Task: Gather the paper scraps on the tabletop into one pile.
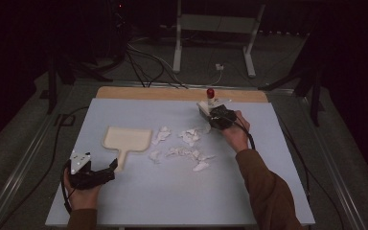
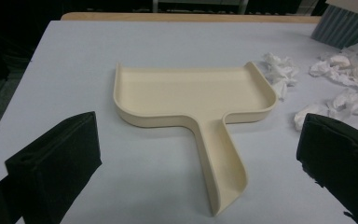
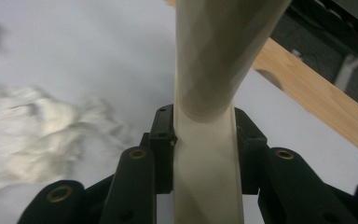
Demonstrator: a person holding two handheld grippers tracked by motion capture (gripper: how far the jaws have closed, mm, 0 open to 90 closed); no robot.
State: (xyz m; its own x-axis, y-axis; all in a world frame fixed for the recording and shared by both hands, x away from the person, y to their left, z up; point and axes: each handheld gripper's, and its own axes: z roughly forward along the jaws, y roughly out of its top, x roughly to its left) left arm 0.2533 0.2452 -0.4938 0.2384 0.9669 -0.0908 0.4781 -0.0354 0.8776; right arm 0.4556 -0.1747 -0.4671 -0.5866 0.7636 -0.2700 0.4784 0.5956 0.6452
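Observation:
A cream dustpan (image 1: 127, 140) lies flat on the pale blue table, pan end away from me and handle (image 2: 221, 163) toward me. My left gripper (image 1: 106, 171) rests low just short of that handle, open, and the wide gap between its jaws (image 2: 191, 168) is bare. Crumpled white paper scraps (image 1: 187, 146) lie scattered to the right of the pan. Beyond the scraps, my right gripper (image 1: 219, 117) is shut on the cream handle of a brush (image 3: 205, 140). The brush's grey bristles (image 2: 345, 23) sit by the far scraps (image 2: 340, 79), which look blurred in the right gripper view (image 3: 37, 126).
A red knob (image 1: 211, 92) stands at the table's far edge, just behind the right gripper. A bare wooden strip (image 1: 172, 92) runs along that far edge. Cables and a white metal stand (image 1: 211, 28) are on the dark floor past the table.

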